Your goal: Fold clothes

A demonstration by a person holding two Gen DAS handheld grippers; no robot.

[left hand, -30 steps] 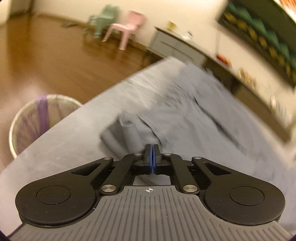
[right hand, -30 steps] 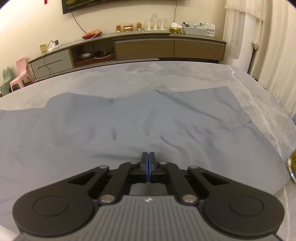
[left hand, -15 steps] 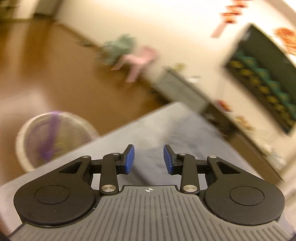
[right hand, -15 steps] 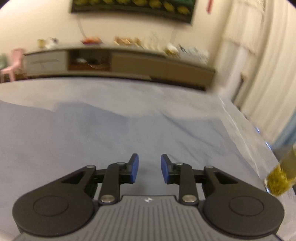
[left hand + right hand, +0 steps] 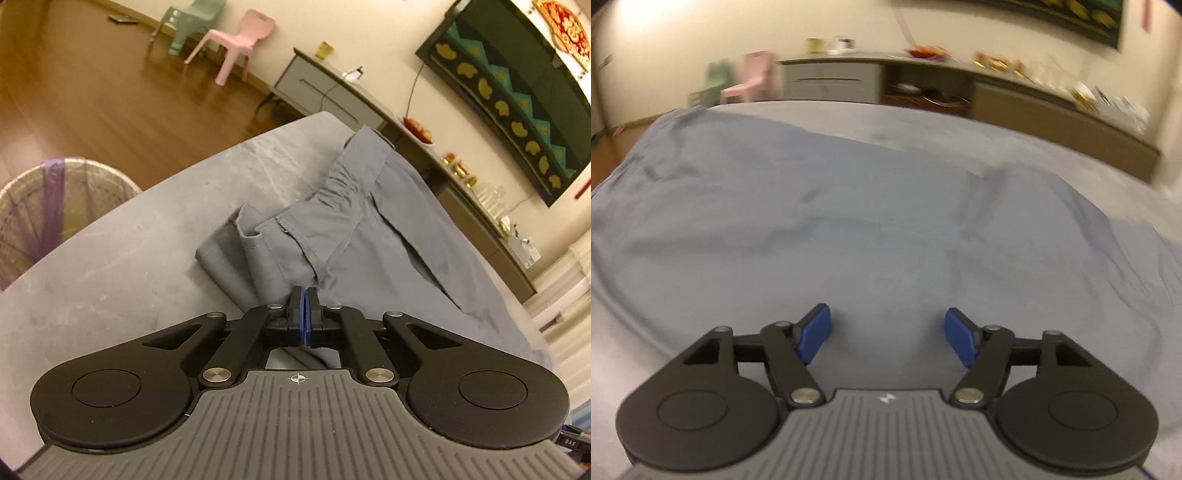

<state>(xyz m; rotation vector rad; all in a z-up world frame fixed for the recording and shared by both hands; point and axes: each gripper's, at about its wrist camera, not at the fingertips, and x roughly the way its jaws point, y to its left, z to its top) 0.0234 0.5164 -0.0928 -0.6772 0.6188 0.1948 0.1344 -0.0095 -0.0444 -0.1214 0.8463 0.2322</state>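
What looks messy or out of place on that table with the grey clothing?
Only the grey garment itself: its near end is bunched and rumpled, one flap turned back, in front of the shut left gripper. Nothing looks spilled or damaged on the table.

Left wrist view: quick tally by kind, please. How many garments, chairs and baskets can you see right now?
Grey garment on the table: 1
Plastic chairs, one pink and one green: 2
Wicker basket beside the table: 1
Total: 4
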